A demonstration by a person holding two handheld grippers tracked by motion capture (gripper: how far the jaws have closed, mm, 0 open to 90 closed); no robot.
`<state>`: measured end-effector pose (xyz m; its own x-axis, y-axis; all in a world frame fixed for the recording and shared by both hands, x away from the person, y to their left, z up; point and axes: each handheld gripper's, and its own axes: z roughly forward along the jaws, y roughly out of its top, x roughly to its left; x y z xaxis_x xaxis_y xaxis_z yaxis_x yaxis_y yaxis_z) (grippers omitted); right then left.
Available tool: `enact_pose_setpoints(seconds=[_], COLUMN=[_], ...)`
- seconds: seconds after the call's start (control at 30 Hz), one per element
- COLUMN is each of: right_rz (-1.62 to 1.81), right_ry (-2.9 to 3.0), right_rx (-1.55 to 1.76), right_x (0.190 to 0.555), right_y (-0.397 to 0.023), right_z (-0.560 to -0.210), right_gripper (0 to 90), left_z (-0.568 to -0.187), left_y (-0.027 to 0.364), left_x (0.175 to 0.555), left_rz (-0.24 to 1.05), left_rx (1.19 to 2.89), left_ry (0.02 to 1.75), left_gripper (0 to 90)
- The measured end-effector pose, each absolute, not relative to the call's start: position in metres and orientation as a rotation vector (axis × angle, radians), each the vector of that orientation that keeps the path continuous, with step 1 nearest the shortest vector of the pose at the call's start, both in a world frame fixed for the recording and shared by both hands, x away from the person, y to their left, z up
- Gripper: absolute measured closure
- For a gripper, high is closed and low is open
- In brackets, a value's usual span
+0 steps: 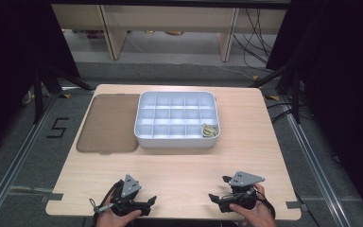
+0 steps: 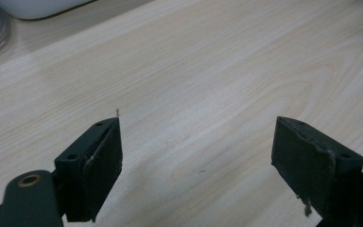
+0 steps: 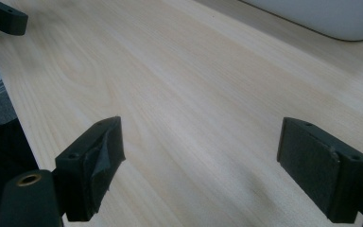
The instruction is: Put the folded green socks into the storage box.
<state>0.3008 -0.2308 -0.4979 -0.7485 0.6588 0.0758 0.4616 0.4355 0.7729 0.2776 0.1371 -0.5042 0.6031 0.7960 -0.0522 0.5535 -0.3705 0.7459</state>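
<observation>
High view is showing the white compartment tray (image 1: 177, 120) sitting at the table's (image 1: 179, 175) centre toward twelve o'clock, its grid of cells looking bare except the corner cell at about four o'clock, where a small pale tangle (image 1: 210, 130) is lying; what it is remains too small to tell. Just beside the tray, at nine o'clock, a brownish translucent lid (image 1: 109, 124) is lying flat. Well apart from both, at the six o'clock edge, the left gripper (image 1: 147, 202) and right gripper (image 1: 216, 197) are resting in the person's hands, which are cut off by the bottom border. In the left gripper view its jaws are standing wide over bare wood, the tray's rim (image 2: 38, 7) clipped at eleven o'clock. In the right gripper view the jaws are likewise spread wide, holding nothing, with the tray's wall (image 3: 331, 16) cut off at one o'clock
</observation>
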Motion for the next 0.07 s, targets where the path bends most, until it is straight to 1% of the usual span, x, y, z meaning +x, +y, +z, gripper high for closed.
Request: enact_pose_setpoints(seconds=[0.07], right_rz=[1.230], right_ry=[2.457], right_rx=[1.017], right_x=[0.2990], right_y=[-0.2297], right_z=[-0.4982], right_gripper=[16.1], left_z=[-0.5044], left_y=[0.1371], left_x=[0.2780], left_rz=[0.409], left_rx=[2.078], left_ry=[1.062], left_gripper=[16.6])
